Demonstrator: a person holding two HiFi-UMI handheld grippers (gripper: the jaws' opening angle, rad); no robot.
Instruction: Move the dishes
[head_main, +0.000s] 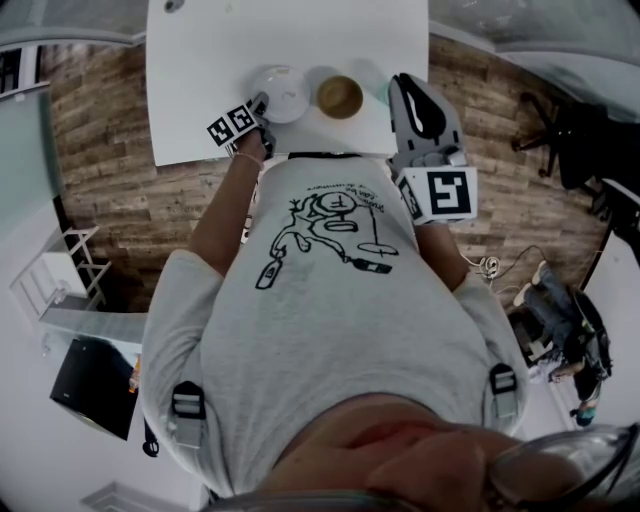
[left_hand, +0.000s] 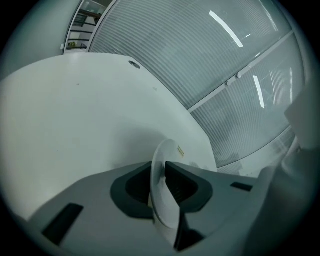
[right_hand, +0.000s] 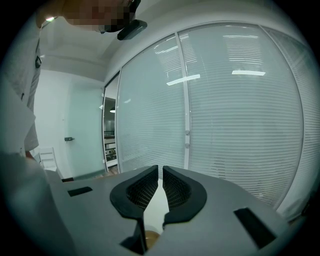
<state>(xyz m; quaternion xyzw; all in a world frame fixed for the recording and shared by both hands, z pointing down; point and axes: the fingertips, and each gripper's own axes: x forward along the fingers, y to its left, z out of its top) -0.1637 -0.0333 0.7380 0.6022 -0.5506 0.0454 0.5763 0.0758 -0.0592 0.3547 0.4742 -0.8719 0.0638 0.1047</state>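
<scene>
White plate (head_main: 283, 93) is pinched at the rim by the left gripper (left_hand: 162, 170), the right gripper (right_hand: 160, 175) is pressed together and empty, so I'd guess a careful lift comes next.

A white rectangular counter (head_main: 200, 80) stands on brown wood-plank flooring (head_main: 130, 200), beside glass walls with pale slatted blinds (right_hand: 240, 125).
</scene>
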